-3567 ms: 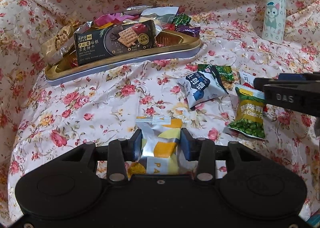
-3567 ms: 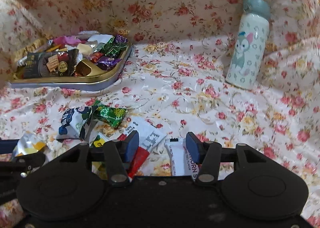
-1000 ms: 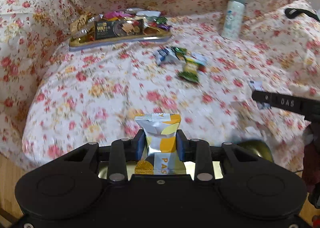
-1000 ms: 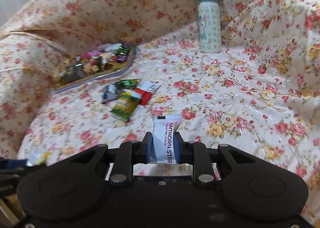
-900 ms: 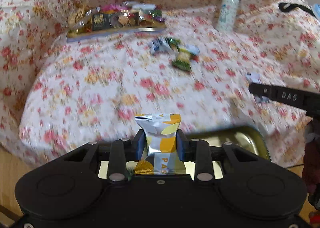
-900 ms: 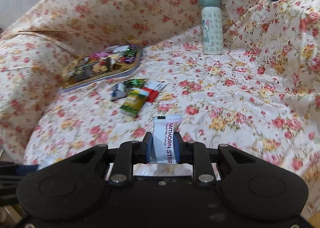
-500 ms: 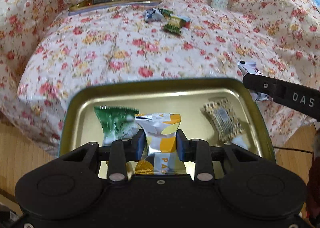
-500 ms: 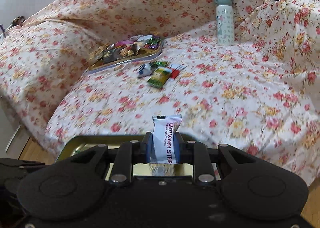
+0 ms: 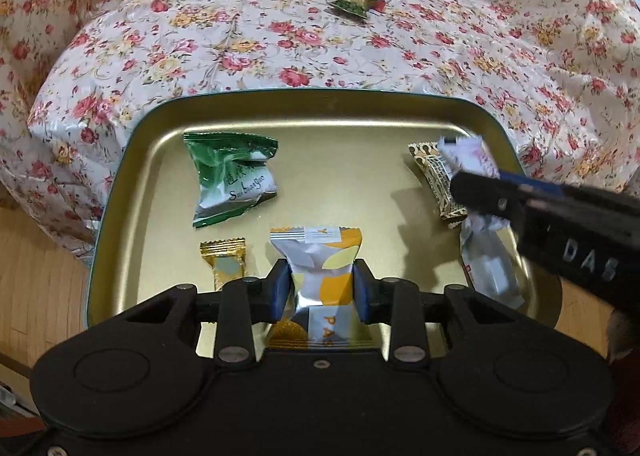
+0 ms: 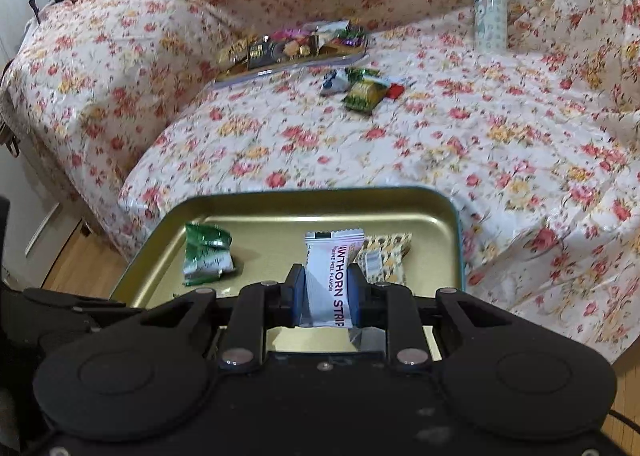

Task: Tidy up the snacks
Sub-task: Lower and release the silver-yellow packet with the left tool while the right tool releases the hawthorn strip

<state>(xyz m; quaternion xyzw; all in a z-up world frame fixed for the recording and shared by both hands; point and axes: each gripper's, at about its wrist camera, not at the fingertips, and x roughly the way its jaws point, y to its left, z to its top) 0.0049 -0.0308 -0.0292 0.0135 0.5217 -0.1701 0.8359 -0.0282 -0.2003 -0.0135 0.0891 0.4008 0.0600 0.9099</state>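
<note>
— What room do I have around the gold tray [image 9: 320, 104]?

— Its far rim sits just beside the edge of the flowered cover [image 9: 320, 48], and wooden floor [image 9: 40, 256] shows past its left rim. Inside, I see open metal in the middle, between the green packet [image 9: 230, 180] on the left and the patterned brown bar [image 9: 434, 180] on the right. A small gold-wrapped sweet [image 9: 224, 266] lies near my left gripper [image 9: 320, 288].

— How are my hands set?

— Both point steeply down over the tray. My left gripper is clamped on the silver and yellow packet [image 9: 320, 268], held upright above the near part of the tray. My right gripper [image 10: 326, 292] is squeezed onto the white strip packet [image 10: 330, 276], also upright, and it reaches in from the right over the brown bar.

— Any writing?

— The white packet reads "WTHORN STRIP" and "PEEL FLAVOR". The yellow one shows "PAS". The green one has script I can't read surely. The right gripper's side says "DAS".

— And the rest?

— Loose snacks [image 10: 362, 88] lie well apart on the cover, near the full far tray [image 10: 292, 50] and a pale bottle [image 10: 490, 8].
</note>
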